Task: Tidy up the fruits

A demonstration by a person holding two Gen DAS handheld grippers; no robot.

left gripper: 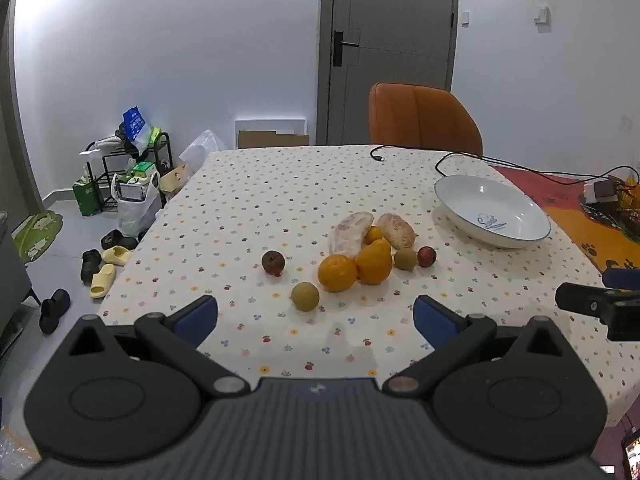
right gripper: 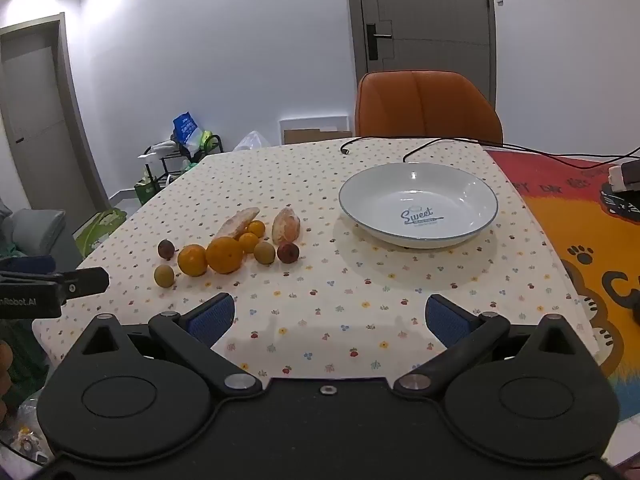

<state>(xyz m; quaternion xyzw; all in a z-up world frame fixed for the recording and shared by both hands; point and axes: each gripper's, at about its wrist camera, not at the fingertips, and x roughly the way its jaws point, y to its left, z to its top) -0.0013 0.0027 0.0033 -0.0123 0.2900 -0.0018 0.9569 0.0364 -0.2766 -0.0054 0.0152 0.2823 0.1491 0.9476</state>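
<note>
While both tongs (left gripper: 316,316) (right gripper: 330,316) gape, fruits (right gripper: 226,254) clustered mid-cloth, plate (right gripper: 472,236) seemingly near edge.

Tablecloth (right gripper: 320,312): cream, scattered small multicoloured fruit-and-flower print.
Plate (right gripper: 476,188): white, thin blue rim, blue "Sweet" lettering.
Oranges (right gripper: 224,255): bright orange.
Two small round fruits (right gripper: 164,275): olive-yellow.
Two others (right gripper: 288,252): dark red.
Chair (right gripper: 428,108): burnt orange.
Gripper pads (right gripper: 212,318): blue, on black arms.

We look from the near table edge toward the door, low over each gripper's fingers. Our left view sits further left; both share the fruits (left gripper: 352,256) and plate (right gripper: 418,204).
</note>
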